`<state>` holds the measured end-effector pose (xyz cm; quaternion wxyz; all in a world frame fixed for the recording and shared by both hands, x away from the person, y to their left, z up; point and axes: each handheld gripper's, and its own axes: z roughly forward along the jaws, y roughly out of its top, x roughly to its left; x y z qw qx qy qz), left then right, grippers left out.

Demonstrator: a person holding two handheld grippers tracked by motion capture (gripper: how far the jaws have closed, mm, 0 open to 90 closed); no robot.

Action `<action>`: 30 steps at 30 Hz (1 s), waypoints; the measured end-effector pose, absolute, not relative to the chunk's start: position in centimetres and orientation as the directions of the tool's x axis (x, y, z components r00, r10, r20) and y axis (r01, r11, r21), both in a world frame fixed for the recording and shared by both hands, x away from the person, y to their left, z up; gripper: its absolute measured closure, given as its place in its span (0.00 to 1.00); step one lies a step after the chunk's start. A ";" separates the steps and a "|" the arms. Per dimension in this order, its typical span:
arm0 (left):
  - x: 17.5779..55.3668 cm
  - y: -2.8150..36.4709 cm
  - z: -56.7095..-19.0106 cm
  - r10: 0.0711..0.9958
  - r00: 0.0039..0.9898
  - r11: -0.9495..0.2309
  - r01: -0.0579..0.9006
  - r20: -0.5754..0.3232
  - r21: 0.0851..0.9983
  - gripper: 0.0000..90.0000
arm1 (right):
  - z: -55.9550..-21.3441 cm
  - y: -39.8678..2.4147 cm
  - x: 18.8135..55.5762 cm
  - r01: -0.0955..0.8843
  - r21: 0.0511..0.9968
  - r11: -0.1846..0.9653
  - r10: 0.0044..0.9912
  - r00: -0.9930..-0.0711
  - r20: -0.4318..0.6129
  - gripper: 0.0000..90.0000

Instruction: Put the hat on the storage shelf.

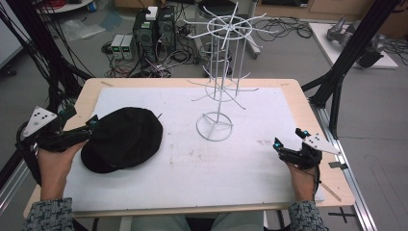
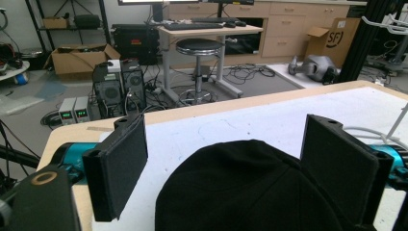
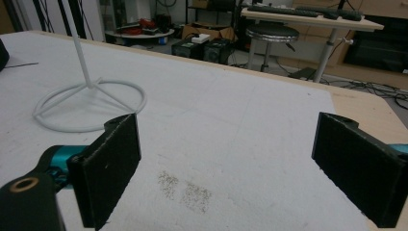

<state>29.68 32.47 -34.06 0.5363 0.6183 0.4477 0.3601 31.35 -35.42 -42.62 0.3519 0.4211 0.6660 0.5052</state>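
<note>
A black cap [image 1: 124, 138] lies on the white mat [image 1: 202, 159] at the table's left side. My left gripper [image 1: 91, 126] is open at the cap's left edge; in the left gripper view the cap [image 2: 250, 187] fills the space between the jaws, which stand apart on either side of it. A white wire rack [image 1: 222, 72] with radiating hooks stands at the table's middle back, its ring base [image 3: 89, 103] resting on the mat. My right gripper [image 1: 288, 139] is open over the mat at the right, with nothing between its jaws.
The wooden table's edge [image 1: 308, 120] runs close to the right gripper. Black frame posts [image 1: 346, 57] stand at the right. Computers and cables [image 1: 149, 33] sit on the floor beyond the table. A faint stain [image 3: 185, 190] marks the mat.
</note>
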 end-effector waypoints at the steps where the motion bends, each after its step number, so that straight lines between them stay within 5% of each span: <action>1: 29.7 32.5 -34.1 0.940 0.340 -0.023 0.167 -0.035 0.986 0.19 | -42.6 -35.4 31.3 0.208 0.968 0.138 0.916 -0.399 -0.045 0.10; 30: 31.5 29.4 -36.3 0.916 0.400 -0.078 0.168 0.004 0.983 0.19 | -42.6 -35.4 31.2 0.204 0.969 0.141 0.915 -0.401 -0.049 0.10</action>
